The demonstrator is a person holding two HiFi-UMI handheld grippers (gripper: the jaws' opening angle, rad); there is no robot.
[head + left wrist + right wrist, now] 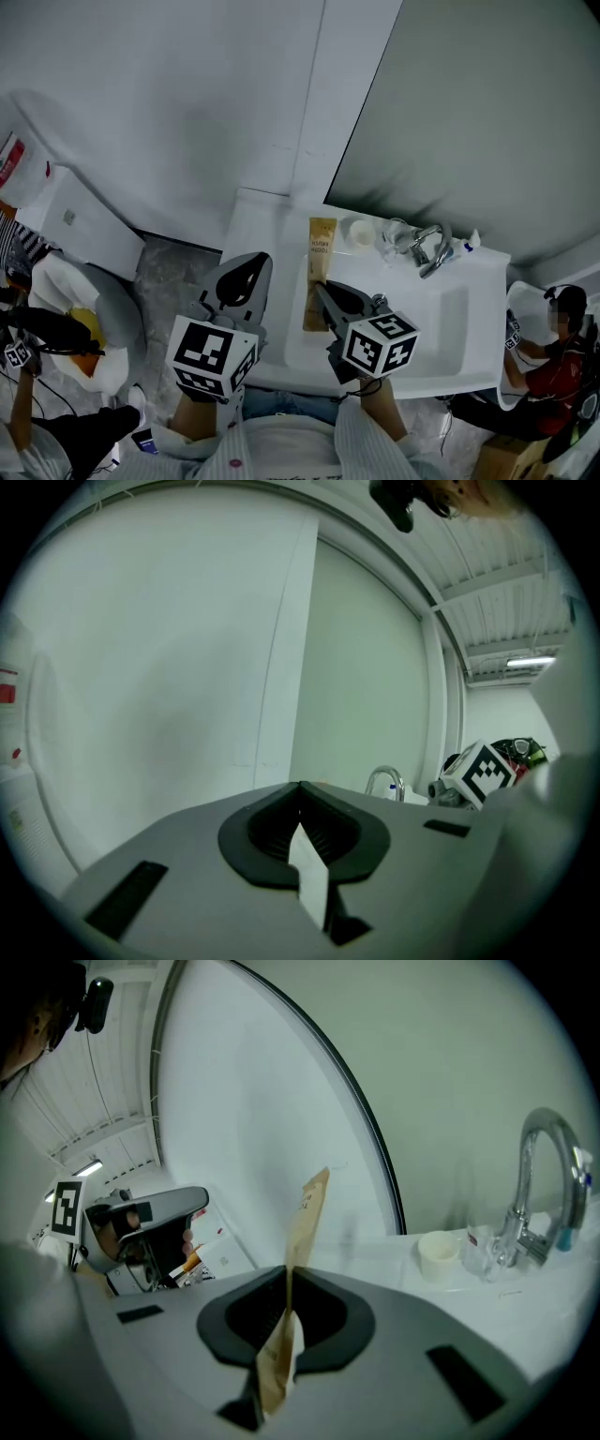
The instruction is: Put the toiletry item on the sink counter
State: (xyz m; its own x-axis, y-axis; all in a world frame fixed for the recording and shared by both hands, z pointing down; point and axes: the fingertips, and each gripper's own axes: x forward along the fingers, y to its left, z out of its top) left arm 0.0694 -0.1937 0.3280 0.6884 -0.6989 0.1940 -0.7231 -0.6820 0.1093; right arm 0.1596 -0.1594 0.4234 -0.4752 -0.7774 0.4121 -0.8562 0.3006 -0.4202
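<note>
The toiletry item is a long, flat tan toothbrush packet [321, 255]. My right gripper [322, 287] is shut on its near end, and the far end points toward the back wall over the left rim of the white sink counter [259, 223]. In the right gripper view the packet [306, 1215] sticks out edge-on from between the closed jaws [286, 1277]. I cannot tell whether it touches the counter. My left gripper [251, 265] hovers beside it over the counter's left part, shut with nothing held [302, 791].
At the back of the counter stand a chrome faucet [431, 248], a small white cup [359, 232] and a clear glass [395, 234]. The basin [441, 328] lies to the right. A white cistern [80, 220] stands at the left. A person [553, 347] crouches at the far right.
</note>
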